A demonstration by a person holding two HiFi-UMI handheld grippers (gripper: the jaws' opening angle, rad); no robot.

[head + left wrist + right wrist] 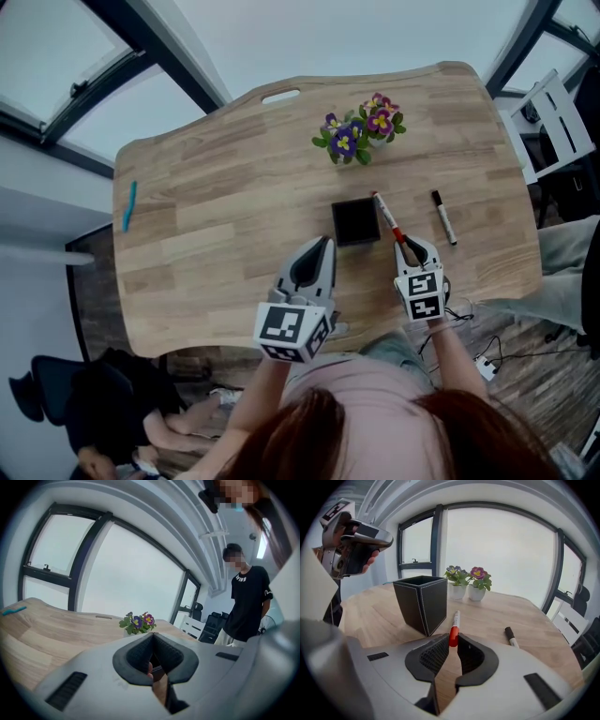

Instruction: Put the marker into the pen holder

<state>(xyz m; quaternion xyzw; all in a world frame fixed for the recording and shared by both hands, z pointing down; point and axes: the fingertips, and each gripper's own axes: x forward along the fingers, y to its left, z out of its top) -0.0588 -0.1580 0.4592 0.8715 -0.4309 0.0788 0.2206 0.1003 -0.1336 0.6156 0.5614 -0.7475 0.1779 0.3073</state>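
**Right gripper** [451, 641]: the fingers were clenched on the marker [455, 619]. They gripped its red cap end, and the white barrel ran straight ahead past the fingertips. The two ribbed pads pressed the cap from either side. Neither view settled whether the barrel was lifted clear of the table [225, 216] or resting on it.

**Left gripper** [152, 637]: the fingers were closed tip to tip with nothing between them. It was held off the table, to the left of the right gripper's fingers.

**Pen holder** [412, 604]: a black square box, open at the top and upright. It stood ahead of the right fingers and just to their left. The marker's far end lay close beside its near corner without touching it.

**Other items**: a second marker [510, 637] with a black cap lay on the table to the right of the right fingers, apart from them. Potted flowers [468, 576] stood well beyond the holder.

**Handling assessment**: the marker was judged light, stiff and smooth-skinned.
- Being round, it would be liable to roll or pivot between the pads.
- With the hold at the cap end, the long barrel could droop or swing when tilted.
- The cap is a separate piece and might loosen under a twisting load.
- A hold at the cap-barrel junction or a little further down the barrel was judged steadier.
- The end hold does leave the free end clear to enter the holder first.

The holder looked light and open to tipping if struck on its rim.
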